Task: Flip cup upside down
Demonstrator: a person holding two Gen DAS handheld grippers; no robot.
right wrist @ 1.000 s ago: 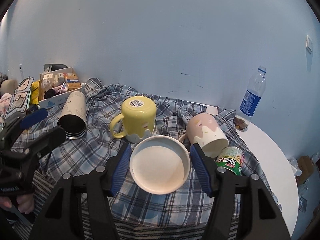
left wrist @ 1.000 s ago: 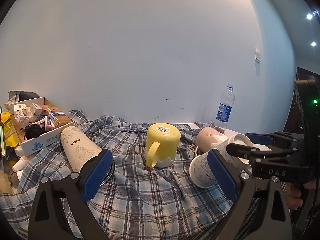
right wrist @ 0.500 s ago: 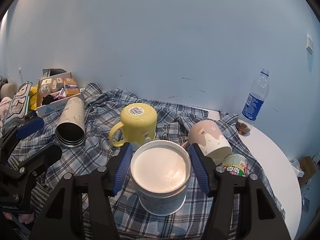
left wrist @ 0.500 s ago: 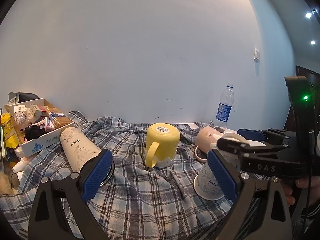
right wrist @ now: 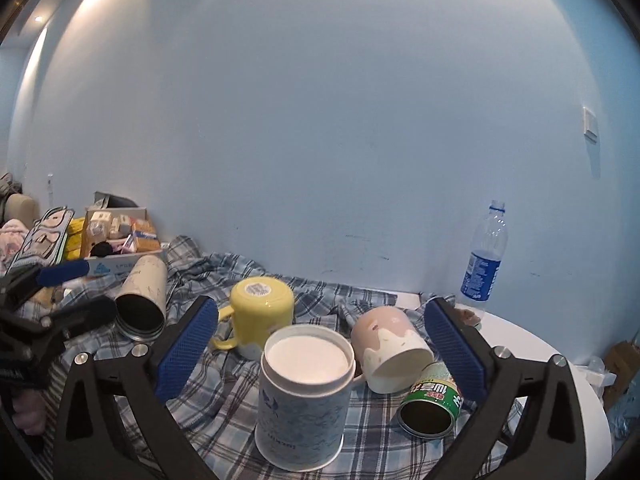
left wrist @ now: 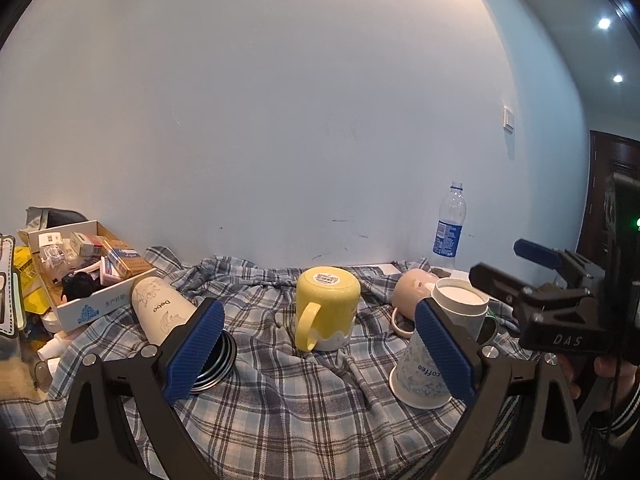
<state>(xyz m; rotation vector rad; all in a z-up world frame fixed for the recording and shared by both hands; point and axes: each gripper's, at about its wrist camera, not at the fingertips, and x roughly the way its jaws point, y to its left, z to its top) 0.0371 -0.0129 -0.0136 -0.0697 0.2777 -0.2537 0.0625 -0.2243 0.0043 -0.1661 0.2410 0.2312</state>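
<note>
A white paper coffee cup with a blue pattern stands upside down on the plaid cloth, base up. My right gripper is open around it, with the fingers apart from its sides. The cup also shows in the left wrist view, partly behind my left gripper's right finger. My left gripper is open and empty above the cloth. The right gripper shows at the right of the left wrist view.
A yellow mug stands upside down behind the cup. A pink mug and a green can lie on their sides to the right. A cream flask lies at left, near a cardboard box. A water bottle stands by the wall.
My right gripper turned the paper cup from tilted on its side to base up, set it on the cloth, opened and let it go. The left gripper stayed still.
</note>
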